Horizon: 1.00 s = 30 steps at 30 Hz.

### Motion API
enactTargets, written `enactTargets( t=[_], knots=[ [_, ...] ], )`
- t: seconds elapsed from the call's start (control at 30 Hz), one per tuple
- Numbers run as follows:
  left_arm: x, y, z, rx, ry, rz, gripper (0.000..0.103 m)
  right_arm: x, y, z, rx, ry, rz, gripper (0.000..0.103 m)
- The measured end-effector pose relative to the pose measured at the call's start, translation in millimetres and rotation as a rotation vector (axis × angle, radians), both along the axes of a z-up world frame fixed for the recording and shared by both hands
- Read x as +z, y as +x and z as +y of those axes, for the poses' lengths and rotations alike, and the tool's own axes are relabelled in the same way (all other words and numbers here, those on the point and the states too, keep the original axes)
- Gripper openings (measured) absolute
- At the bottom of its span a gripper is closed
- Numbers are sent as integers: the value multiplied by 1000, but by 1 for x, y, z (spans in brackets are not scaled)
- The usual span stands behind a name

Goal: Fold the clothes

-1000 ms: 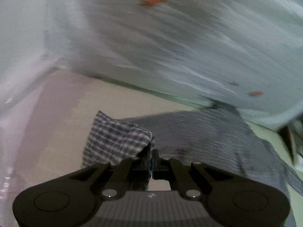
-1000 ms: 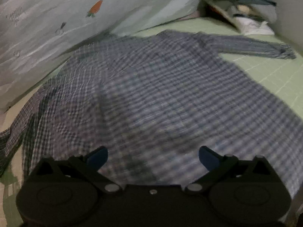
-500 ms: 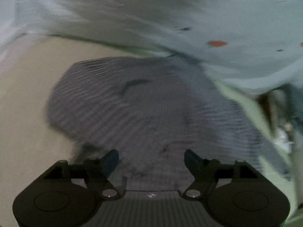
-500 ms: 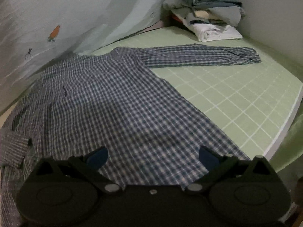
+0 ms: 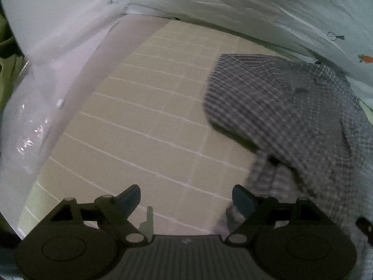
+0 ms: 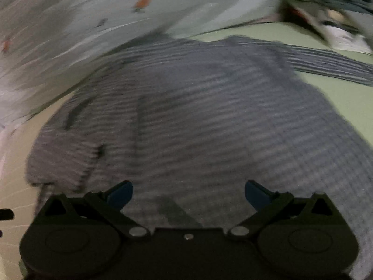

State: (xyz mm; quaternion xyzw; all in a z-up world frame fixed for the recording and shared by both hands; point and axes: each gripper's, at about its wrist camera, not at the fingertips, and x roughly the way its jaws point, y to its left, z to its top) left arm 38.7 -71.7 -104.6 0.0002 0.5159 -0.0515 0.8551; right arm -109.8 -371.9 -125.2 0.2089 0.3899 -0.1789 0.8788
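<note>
- Left wrist view: the left gripper (image 5: 186,198) hangs with its fingers spread wide and nothing between them, over the bare gridded mattress cover (image 5: 144,121). The checked shirt (image 5: 291,121) lies to the right of that gripper; its near edge is turned over on itself, so a doubled flap sits on top of the body, with a looser bit of cloth just beside the right fingertip. The pale carrot-print curtain (image 5: 256,7) hangs behind the shirt.
- Right wrist view: the picture is smeared by motion. The right gripper (image 6: 188,192) is also wide open and empty, poised above the shirt (image 6: 198,121). From here most of the body lies spread flat, one sleeve (image 6: 326,63) stretches out straight on the far right side of the shirt, and a bunched, folded-in part sits at its left edge. A pile of other clothes (image 6: 331,11) lies beyond that sleeve; how neatly stacked, I cannot tell.
- How far along, as I judge it: one side looks folded inward, but the far sleeve is still out and the body is full length. So the shirt is only partly folded; that sleeve and the lengthwise folds remain.
</note>
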Motion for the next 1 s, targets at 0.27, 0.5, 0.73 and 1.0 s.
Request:
enactTargets(
  t=[0.27,0.5,0.73,1.0],
  knots=[
    [5,24,60,14,26,-26,87,-3,56,75,81,23,-17,79],
    [-5,32,76,3,24,2,87,-10,75,95,105,91,-26,49],
    [-10,32,79,9,30,16,87,-16,89,96,133,99,-8,49],
    [-6,22,53,18,23,20,87,-14,96,96,275,3,17,3]
  ],
)
